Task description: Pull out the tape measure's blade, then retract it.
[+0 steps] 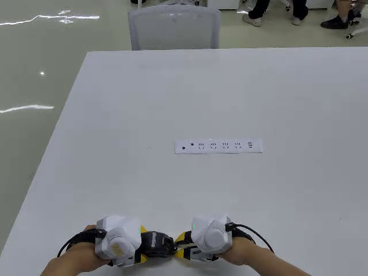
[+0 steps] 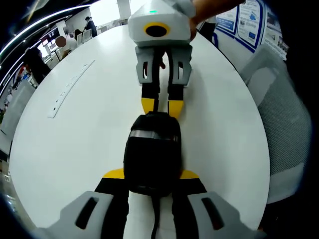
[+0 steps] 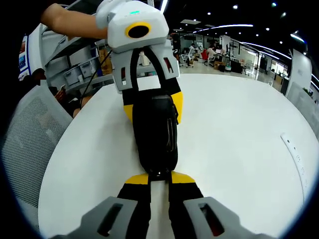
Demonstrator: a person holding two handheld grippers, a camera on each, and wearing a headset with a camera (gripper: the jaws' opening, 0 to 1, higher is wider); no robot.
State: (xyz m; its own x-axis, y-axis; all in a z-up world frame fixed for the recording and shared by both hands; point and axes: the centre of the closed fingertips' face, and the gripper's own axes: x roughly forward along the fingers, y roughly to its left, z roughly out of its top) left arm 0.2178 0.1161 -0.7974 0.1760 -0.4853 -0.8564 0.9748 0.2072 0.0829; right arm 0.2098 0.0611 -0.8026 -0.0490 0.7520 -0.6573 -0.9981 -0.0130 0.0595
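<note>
A black tape measure [image 1: 157, 244] lies at the near edge of the white table [image 1: 230, 92], held between both grippers. My left gripper [image 1: 142, 247] is shut on its case [image 2: 152, 149], one yellow-tipped jaw on each side. From the opposite side my right gripper [image 1: 183, 246] meets it, its fingertips [image 2: 148, 105] pinched close together at the case's mouth. In the right gripper view my right gripper [image 3: 159, 178] is shut on the blade's end tab, right against the case [image 3: 154, 129]. No length of blade is drawn out.
A white power strip [image 1: 218, 146] lies flat mid-table, well beyond the grippers. A grey mesh chair [image 1: 173, 27] stands at the far edge. Another mesh chair [image 2: 284, 109] is close beside the near edge. People sit in the distance.
</note>
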